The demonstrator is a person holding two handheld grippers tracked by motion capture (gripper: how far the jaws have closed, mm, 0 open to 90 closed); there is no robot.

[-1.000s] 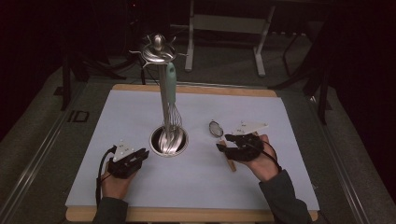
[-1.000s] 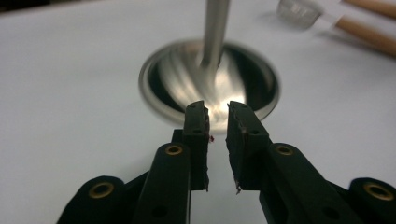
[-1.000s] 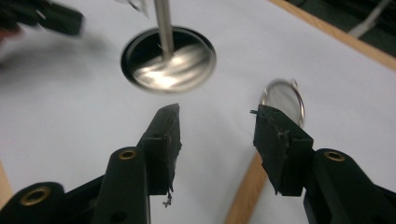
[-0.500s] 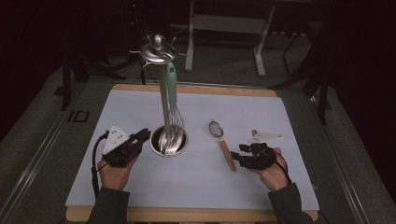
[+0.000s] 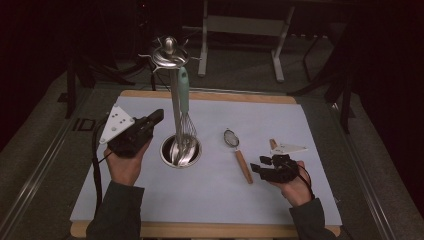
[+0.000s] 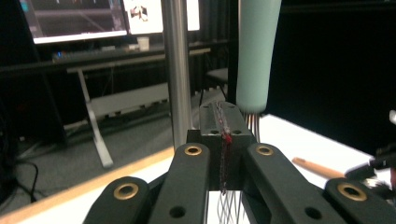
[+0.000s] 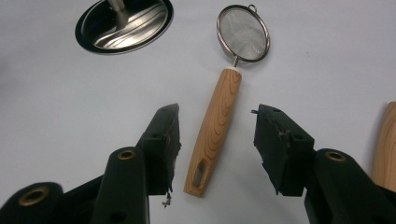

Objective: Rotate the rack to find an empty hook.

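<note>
The strainer [image 7: 243,33] lies flat, wooden handle toward the right gripper [image 7: 215,142], whose spread jaws flank it untouched. A second wooden handle [image 7: 385,144] is cut off. The left gripper [image 6: 223,122], just closed, holds nothing beside the whisk [image 6: 256,51].

The stand [image 5: 172,100] at centre frame is polished metal, its round base [image 7: 124,22] mirror-glossy. The whisk [image 5: 184,107] hanging from it has a smooth, matt mint plastic handle and thin bright wires. The strainer [image 7: 223,91] pairs fine metal mesh with a varnished, grained wooden handle. The table [image 5: 210,210] looks like matt white paper over a wooden edge. The right tongs [image 7: 215,140] are matt black, with rough, frayed pads.
</note>
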